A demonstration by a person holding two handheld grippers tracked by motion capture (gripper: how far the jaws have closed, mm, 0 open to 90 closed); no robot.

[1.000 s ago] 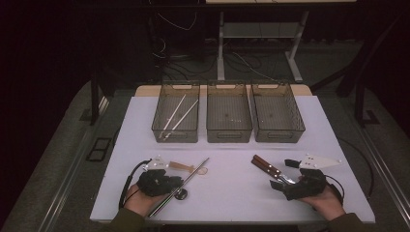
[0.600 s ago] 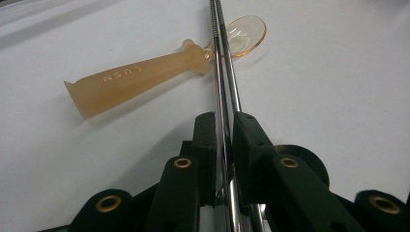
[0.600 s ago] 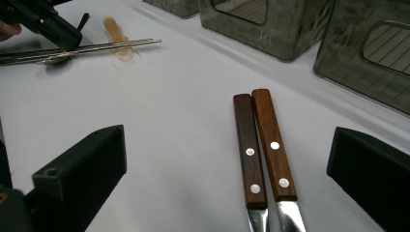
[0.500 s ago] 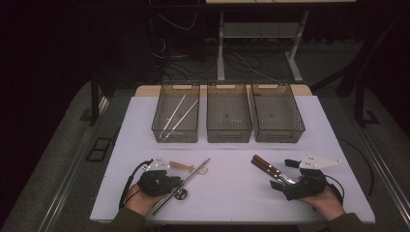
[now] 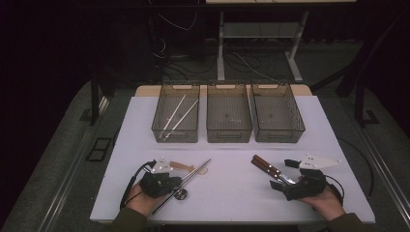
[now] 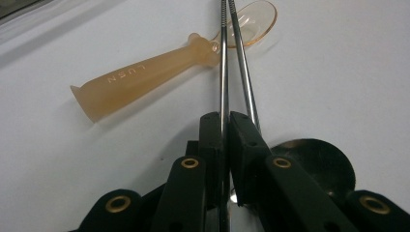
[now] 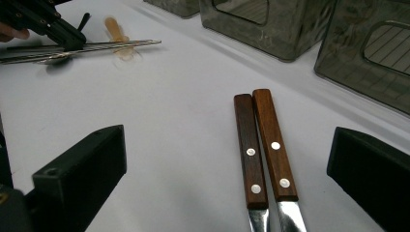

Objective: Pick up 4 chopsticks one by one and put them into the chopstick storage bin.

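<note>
Clamping one metal chopstick (image 6: pixel 223 63), the left gripper's (image 6: pixel 225 121) fingers have just been closing; its twin lies alongside.

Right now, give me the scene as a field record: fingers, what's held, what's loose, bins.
left gripper: fingers have just been closing, now shut on one of the metal chopsticks
right gripper: fingers open, either side of the two wooden-handled knives, not touching them
loose beside left gripper: amber spoon, metal spoon
bins: three at the far edge; left bin holds pale chopsticks
surface: white table
</note>
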